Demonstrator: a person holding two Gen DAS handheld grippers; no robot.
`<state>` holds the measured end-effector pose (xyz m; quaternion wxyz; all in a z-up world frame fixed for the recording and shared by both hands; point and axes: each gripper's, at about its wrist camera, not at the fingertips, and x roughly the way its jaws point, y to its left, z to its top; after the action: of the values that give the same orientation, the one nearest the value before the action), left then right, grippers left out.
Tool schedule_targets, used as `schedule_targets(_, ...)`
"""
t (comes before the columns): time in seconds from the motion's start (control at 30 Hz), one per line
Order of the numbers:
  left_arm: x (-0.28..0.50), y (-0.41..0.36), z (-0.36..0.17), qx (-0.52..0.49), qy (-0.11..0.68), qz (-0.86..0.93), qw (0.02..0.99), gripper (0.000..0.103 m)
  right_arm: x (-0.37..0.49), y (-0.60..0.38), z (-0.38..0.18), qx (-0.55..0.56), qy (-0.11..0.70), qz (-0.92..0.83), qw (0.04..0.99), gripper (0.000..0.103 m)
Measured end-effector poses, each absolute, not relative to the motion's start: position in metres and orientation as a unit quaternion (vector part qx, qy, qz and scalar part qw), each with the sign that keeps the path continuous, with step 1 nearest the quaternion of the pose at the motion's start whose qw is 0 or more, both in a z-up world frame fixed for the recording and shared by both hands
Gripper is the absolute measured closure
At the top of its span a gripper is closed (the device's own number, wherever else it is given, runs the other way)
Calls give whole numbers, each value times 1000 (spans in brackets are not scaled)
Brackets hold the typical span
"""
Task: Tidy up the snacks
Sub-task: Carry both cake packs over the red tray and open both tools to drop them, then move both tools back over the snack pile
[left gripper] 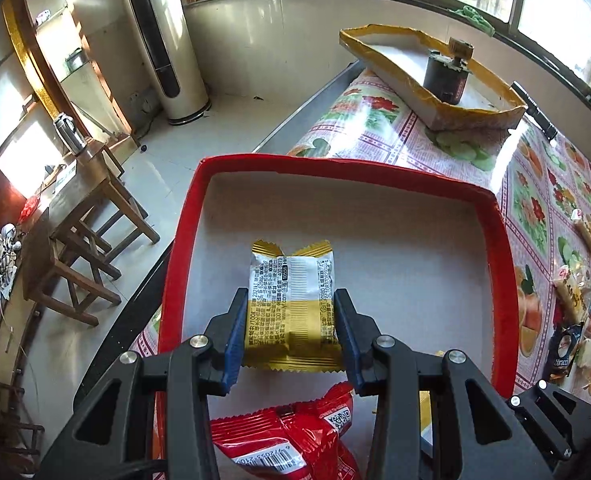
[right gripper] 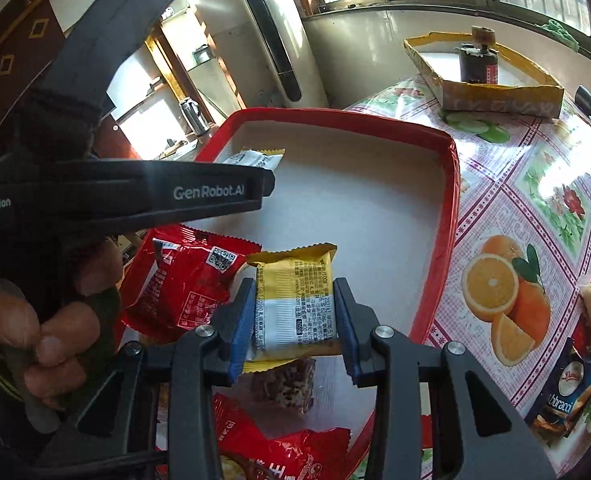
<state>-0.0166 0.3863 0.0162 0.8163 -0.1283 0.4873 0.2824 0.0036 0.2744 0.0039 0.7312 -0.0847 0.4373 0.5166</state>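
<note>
Sunny room, flowery bench [left gripper: 375,120] with our red tray [left gripper: 503,280], our left gripper [left gripper: 291,320] fingers squeezing a yellow snack pack [left gripper: 291,280] over the tray, our right gripper [right gripper: 295,312] fingers squeezing another yellow snack [right gripper: 295,300] above it.

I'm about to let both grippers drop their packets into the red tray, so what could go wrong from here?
1. The left gripper and right gripper each pinch a gold packet over the red tray and work close together, so they may collide.
2. The right packet hangs above a red snack bag and a dark bar; released there, it may land on top of them rather than lie flat.
</note>
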Motion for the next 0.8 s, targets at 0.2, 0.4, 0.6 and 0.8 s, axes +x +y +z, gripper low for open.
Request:
schedule_targets(0.2,-17,386,15,-126,494,287,811,60,6,280,-8,-90,448,515,726,63)
schedule_targets(0.4,-20,387,24,-140,484,286,815,53,6,281,-6,-92,444,511,731,60)
schedule_targets(0.6,-31,379,43,-162,458,271,831,46,1,256,10,-63,430,512,741,50)
schedule_targets(0.8,-40,347,57,-157,437,253,849,46,-3,201,21,-22,422,500,756,50)
